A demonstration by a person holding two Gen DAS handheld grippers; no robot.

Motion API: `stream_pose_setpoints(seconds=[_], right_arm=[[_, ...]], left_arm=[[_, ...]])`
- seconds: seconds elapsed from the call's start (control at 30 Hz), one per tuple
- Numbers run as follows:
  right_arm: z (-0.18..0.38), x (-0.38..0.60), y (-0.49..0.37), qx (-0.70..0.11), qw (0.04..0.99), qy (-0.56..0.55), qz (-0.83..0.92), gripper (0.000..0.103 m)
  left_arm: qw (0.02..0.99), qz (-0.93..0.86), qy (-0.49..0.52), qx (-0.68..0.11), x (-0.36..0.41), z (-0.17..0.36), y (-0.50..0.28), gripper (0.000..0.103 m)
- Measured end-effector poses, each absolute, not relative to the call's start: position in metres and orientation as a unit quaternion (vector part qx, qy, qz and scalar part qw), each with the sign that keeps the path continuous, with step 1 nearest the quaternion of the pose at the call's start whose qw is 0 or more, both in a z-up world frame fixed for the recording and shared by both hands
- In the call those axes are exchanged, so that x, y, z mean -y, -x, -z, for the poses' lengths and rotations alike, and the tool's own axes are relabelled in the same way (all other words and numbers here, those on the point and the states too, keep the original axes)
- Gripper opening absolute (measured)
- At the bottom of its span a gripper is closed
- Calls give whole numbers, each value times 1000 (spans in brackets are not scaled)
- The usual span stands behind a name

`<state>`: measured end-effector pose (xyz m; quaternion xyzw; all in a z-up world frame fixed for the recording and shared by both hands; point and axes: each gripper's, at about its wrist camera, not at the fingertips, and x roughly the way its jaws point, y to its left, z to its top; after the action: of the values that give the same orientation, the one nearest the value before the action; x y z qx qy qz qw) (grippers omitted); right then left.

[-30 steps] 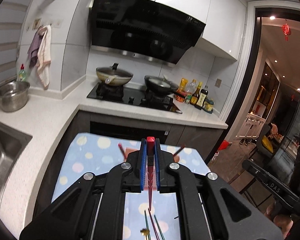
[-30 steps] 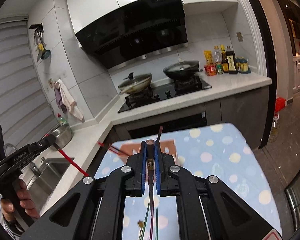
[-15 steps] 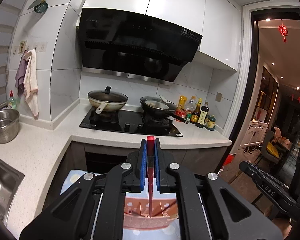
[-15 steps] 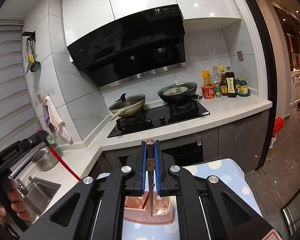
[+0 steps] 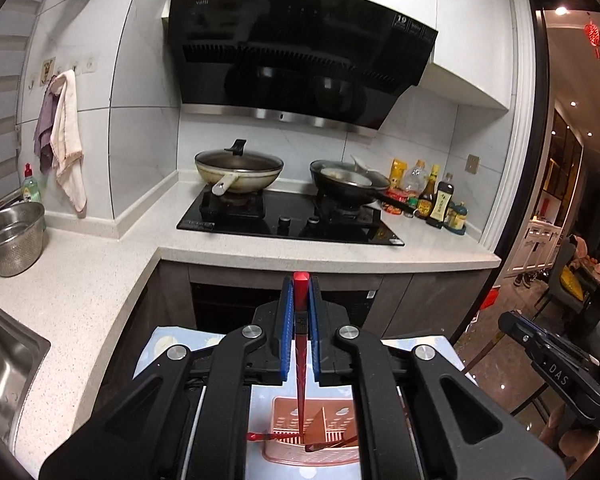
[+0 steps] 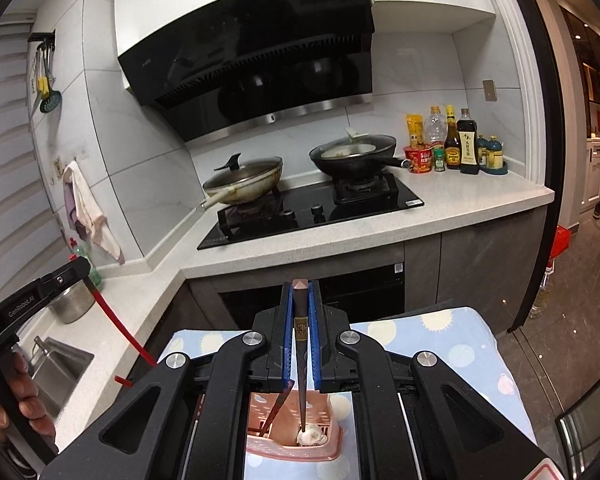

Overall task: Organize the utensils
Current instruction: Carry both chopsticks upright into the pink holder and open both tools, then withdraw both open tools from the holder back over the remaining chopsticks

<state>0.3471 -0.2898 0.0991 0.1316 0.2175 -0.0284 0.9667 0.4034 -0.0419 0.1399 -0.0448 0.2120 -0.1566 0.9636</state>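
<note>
Left gripper [image 5: 301, 292] pinching red chopstick [image 5: 300, 380], tip down over pink basket [image 5: 312, 456] at 6 o'clock. Right gripper [image 6: 301, 296] clamped on dark chopstick [image 6: 301, 368], tip inside the basket [image 6: 296, 452] on dotted cloth [image 6: 452, 340].

Your left gripper [image 5: 301, 300] pinches a thin red chopstick [image 5: 300, 376] between its blue pads [image 5: 286, 336]. The stick's tip points down into a pink plastic basket with slots [image 5: 340, 452]. The basket sits on a blue cloth with pale dots [image 5: 168, 344]. Far ahead, two pans sit on the black stove [image 5: 292, 220].
</note>
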Motion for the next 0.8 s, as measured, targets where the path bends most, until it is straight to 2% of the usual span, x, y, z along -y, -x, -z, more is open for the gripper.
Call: stream_pose_setpoints(seconds=[0.43,0.47,0.5,0.53,0.6,0.7,0.8], right_arm=[[-75,275,-375,-250,962,-110,24,8],[-75,274,-376,-249,962,-108,28,13],[-74,273,-375,-249,962,-107,29,18],[-75,274,-375,-247,963,-108,28,19],[-76,274,-373,-244,963,-109,31,22],[-77,275,-369,-240,964,-110,33,26],[-79,275,-365,-240,964,-104,35,27]], left_arm=[[958,149,44,-242,41,-111,-417,7],[958,148,44,-242,40,-110,-417,8],[958,145,44,-243,40,-109,-417,12],[958,145,46,-244,39,-108,-417,14],[958,137,48,-246,37,-107,-417,29],[960,125,52,-245,33,-105,-415,46],[960,121,55,-248,29,-104,-412,46]])
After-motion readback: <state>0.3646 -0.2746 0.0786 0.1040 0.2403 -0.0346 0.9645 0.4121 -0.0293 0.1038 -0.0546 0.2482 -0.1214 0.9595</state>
